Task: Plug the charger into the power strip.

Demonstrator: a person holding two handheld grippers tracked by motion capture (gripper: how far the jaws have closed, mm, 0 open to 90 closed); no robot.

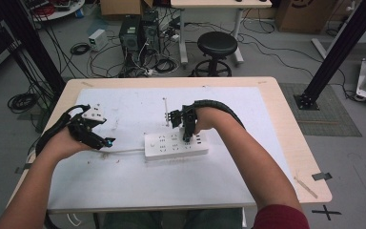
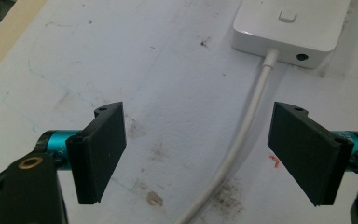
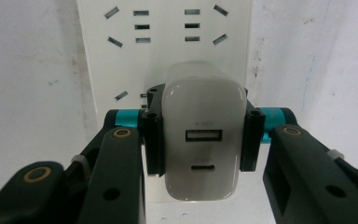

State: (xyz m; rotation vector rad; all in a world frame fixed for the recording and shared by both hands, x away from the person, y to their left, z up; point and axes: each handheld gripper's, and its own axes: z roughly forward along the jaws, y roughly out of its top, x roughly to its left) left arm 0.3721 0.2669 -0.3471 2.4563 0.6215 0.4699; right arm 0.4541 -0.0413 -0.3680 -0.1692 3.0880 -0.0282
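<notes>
Now, a status sheet with the power strip as your landmark:

Landmark: the white power strip (image 1: pixel 175 144) lies flat on the white mat (image 1: pixel 124 181) that covers the tabletop (image 1: pixel 293 143), about at the mat's middle, long side running left to right in the high view.

Task's thing: a white USB charger (image 3: pixel 201 144), upright over the strip's sockets, toward the strip's right half in the high view.

Right gripper (image 1: pixel 187 128): you hold it nose down over the strip, and its jaws pinch the charger by its two flat sides. In the right gripper view the black pads press on both sides, the charger's ports facing the camera.

Left gripper (image 1: pixel 93 130): you rest it on the mat just off the strip's left end. Its jaws stand spread with nothing between the pads; the strip's white cord (image 2: pixel 242 135) runs along the mat beneath the gap, untouched.

Done so far: the charger is gripped and brought squarely over a socket of the strip.

Uncertain: whether its prongs are seated, partly in or only above the slots. The charger's body hides them, so you cannot tell.

Left to do, as a judgement: if you are plugging in, press straight down until the body meets the strip's face, then let go. If you are pulling out, lift straight up.

Watch: the strip is unheld and may shift or lift; your left gripper is near enough to steady its left end.
</notes>
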